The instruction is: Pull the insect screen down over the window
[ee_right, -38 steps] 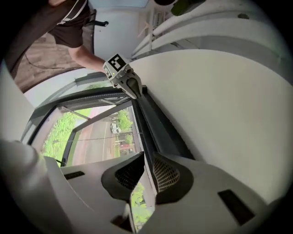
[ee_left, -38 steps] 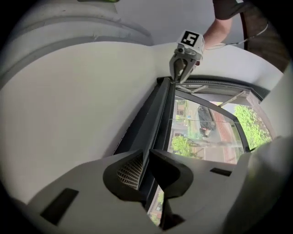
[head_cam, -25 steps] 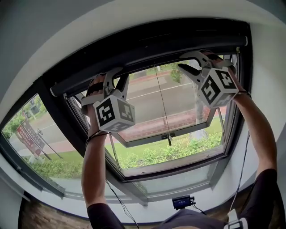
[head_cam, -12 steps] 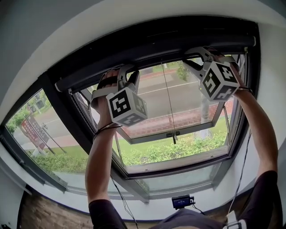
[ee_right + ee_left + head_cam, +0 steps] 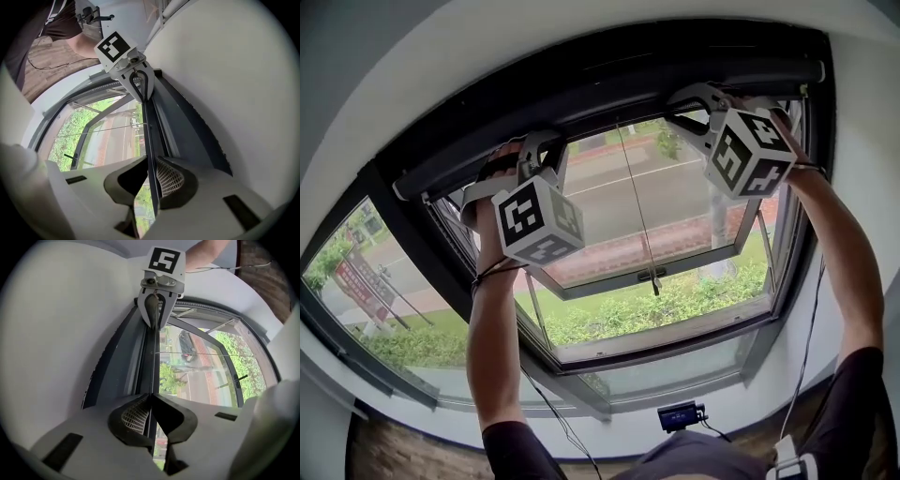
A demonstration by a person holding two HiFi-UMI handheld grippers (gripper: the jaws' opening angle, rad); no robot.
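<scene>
Our left gripper (image 5: 151, 397) and right gripper (image 5: 152, 161) seem pinched on the screen bar (image 5: 152, 363); next we pull down evenly.

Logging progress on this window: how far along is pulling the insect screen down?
Done: the reach. In hand: the left gripper and right gripper are each shut on the screen's pull bar. Remaining: the whole pull down; the bar sits at the frame top and the window pane is uncovered.
</scene>
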